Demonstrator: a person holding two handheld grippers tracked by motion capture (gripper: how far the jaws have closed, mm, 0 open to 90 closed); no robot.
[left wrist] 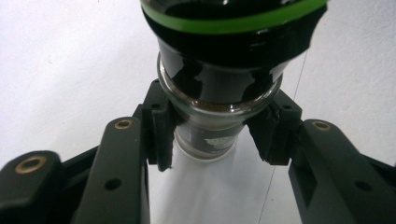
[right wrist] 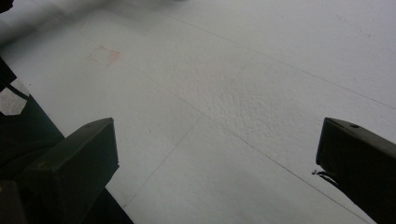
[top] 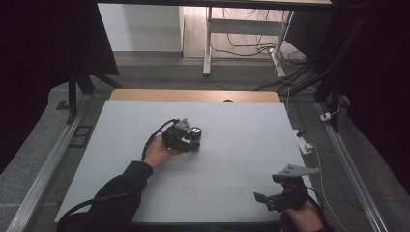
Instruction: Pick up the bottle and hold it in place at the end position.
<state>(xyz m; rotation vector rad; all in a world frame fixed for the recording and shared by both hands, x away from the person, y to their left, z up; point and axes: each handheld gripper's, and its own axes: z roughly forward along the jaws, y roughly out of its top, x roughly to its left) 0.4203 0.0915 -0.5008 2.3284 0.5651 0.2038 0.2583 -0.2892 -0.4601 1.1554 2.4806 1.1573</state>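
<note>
- Left gripper view is showing the left gripper (left wrist: 212, 140) clamping a glass jar (left wrist: 210, 93) at its narrow neck, over the table (left wrist: 70, 70).
- Glass is looking slippery and breakable (gripping below the bulge seems safest).
- Right gripper (top: 278, 193) is waiting near the table's edge, jaws apart.

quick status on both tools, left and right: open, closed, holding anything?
Left tool: closed on the glass jar, pads pressing its narrow glass section.
Right tool: open, nothing between the jaws, over the white table.
</note>
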